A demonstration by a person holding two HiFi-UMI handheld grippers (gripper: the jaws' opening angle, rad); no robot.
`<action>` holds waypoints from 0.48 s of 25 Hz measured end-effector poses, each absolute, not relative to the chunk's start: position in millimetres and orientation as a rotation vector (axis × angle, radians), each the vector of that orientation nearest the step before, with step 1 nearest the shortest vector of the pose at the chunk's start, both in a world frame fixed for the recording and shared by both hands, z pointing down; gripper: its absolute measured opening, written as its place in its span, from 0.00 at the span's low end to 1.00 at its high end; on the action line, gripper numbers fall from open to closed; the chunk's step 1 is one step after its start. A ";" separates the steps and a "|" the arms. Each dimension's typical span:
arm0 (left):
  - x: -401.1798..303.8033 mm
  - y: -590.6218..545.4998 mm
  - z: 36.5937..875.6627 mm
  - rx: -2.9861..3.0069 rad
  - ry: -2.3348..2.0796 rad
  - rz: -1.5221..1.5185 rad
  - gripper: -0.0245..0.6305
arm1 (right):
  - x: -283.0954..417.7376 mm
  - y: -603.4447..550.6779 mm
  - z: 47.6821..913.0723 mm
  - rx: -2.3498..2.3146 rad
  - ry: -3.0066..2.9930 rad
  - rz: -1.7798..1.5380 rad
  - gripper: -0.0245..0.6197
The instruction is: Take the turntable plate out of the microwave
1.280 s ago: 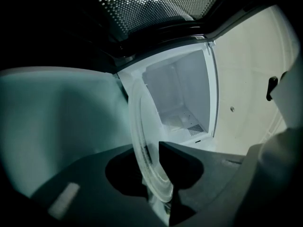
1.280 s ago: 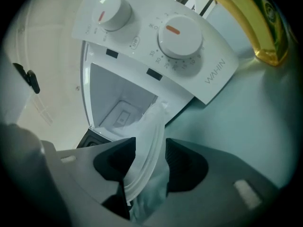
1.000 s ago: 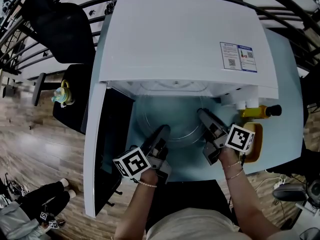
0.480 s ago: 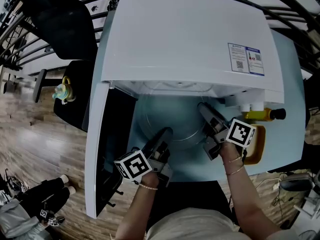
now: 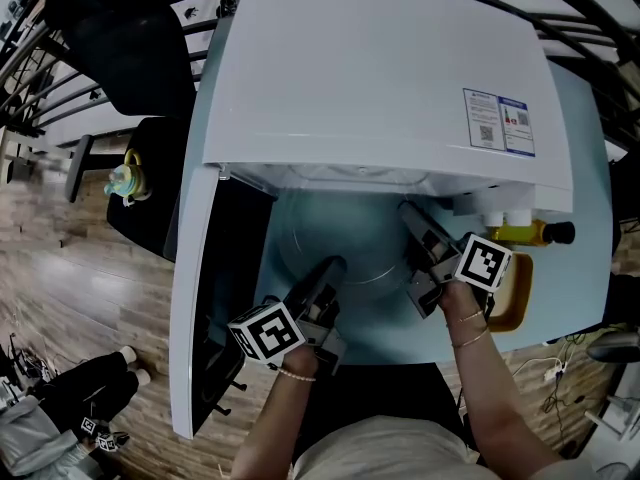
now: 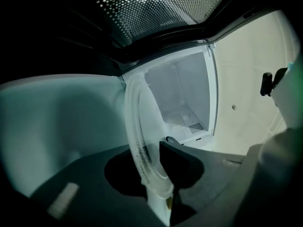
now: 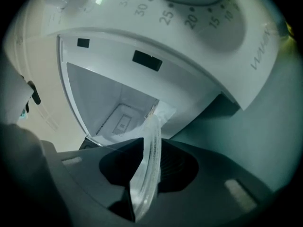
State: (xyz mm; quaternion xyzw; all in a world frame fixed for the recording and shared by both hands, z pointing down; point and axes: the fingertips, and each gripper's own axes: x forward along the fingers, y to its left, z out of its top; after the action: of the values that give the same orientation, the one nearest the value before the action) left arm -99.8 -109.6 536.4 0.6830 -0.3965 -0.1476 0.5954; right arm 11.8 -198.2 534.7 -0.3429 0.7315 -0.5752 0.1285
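Both forearms reach forward from the bottom of the head view, roughly parallel, wrists straight, each with a thin bracelet. The left forearm angles slightly right, and the right forearm angles slightly left, so the two grippers converge on the clear round glass turntable plate.

The left gripper points up and to the right at the plate's near-left rim, with its marker cube low beside the wrist. In the left gripper view, the left gripper has its jaws pinching the thick glass rim, which stands edge-on between them.

The right gripper lies along the plate's right side, with its marker cube turned outward. In the right gripper view, the right gripper likewise has its jaws closed on the plate's edge.

The plate sits at the mouth of the white microwave oven. Its far part is hidden under the oven's top, and its near part is out over the pale blue desk. Whether it rests on anything cannot be told.

The white-framed microwave door hangs open to the left. A yellow bottle with a black cap lies on the desk to the right of the oven.
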 end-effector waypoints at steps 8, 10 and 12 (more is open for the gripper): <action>-99.1 -108.9 532.3 1.687 -0.940 -0.282 0.21 | 22.7 -184.9 530.8 -1.032 2.146 -1.596 0.20; -99.8 -110.1 530.3 1.740 -0.953 -0.257 0.22 | 25.1 -181.8 529.3 -1.038 2.143 -1.583 0.20; -101.4 -112.2 526.0 1.796 -0.970 -0.237 0.23 | 27.2 -178.4 528.8 -1.039 2.140 -1.577 0.20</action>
State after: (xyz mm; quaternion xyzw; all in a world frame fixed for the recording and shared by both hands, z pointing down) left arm -101.4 -112.2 526.0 0.7482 -0.4039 -0.0986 0.5170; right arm 27.2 -178.4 528.8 -0.3601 0.7421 -0.5469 0.1430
